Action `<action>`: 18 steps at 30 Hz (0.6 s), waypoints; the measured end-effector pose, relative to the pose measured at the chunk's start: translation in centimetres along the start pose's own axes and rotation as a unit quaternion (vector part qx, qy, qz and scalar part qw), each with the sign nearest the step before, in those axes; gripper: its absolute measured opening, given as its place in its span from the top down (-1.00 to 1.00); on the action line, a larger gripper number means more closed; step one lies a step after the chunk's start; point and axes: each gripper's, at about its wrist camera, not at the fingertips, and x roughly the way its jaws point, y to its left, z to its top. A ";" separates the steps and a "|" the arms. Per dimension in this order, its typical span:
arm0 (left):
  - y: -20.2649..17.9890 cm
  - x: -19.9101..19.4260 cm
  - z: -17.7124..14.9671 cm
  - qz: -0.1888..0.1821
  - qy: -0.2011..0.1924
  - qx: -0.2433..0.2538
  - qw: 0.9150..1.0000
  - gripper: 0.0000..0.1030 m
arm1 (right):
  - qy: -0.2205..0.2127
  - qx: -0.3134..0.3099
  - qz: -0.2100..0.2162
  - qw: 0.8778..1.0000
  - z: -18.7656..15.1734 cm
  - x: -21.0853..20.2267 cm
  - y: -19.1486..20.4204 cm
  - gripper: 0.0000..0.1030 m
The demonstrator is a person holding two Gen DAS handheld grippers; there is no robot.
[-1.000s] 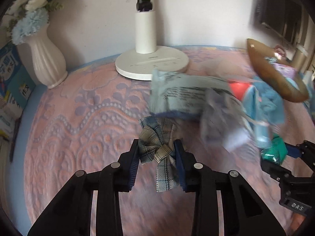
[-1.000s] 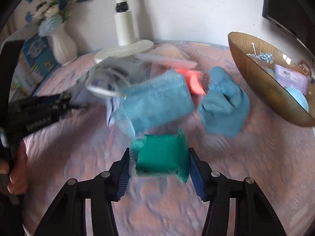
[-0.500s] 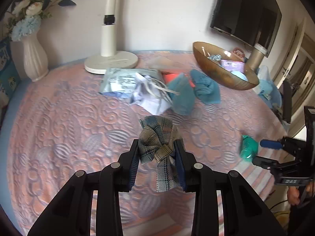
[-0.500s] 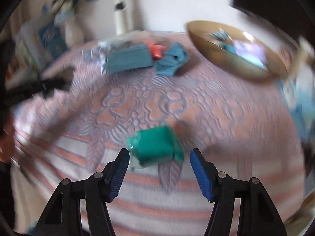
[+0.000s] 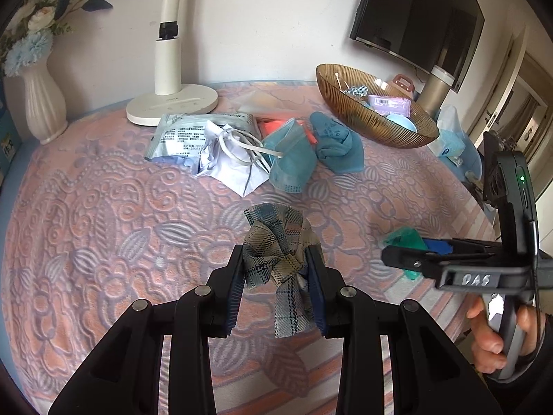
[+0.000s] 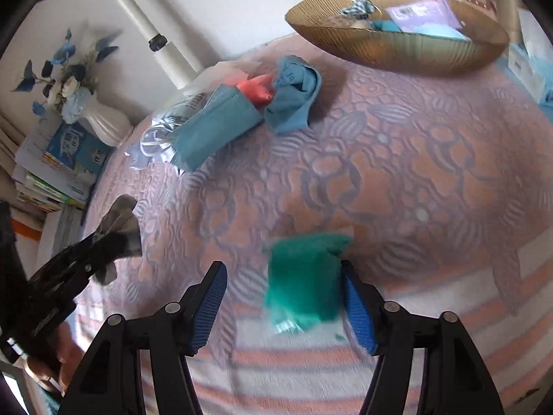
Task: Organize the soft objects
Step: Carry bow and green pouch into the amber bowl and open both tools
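My left gripper (image 5: 276,276) is shut on a plaid fabric bow (image 5: 278,247) and holds it above the pink patterned cover; it also shows in the right wrist view (image 6: 117,228). My right gripper (image 6: 283,297) is open, and a green soft packet (image 6: 306,278) lies blurred between its fingers, close to the right one. The packet also shows in the left wrist view (image 5: 404,238). A blue face mask (image 5: 292,162), a blue cloth (image 5: 337,141), a white mask with straps (image 5: 231,159) and a mask packet (image 5: 193,131) lie in a pile at the back.
A ribbed brown bowl (image 5: 366,117) with several small items stands at the back right. A white lamp base (image 5: 172,103) and a white vase (image 5: 43,103) with flowers stand at the back left. Books (image 6: 58,169) are stacked off the left edge.
Both grippers have pulled back from the pile toward the front of the cover. The right gripper's fingers have opened wide and let go of the green packet. The left stays shut on the bow.
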 end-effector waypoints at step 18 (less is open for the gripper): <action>-6.1 -1.1 8.5 -0.017 -0.060 0.052 0.997 0.40 | -0.122 -0.122 -0.077 0.982 1.2 -7.5 1.0 0.30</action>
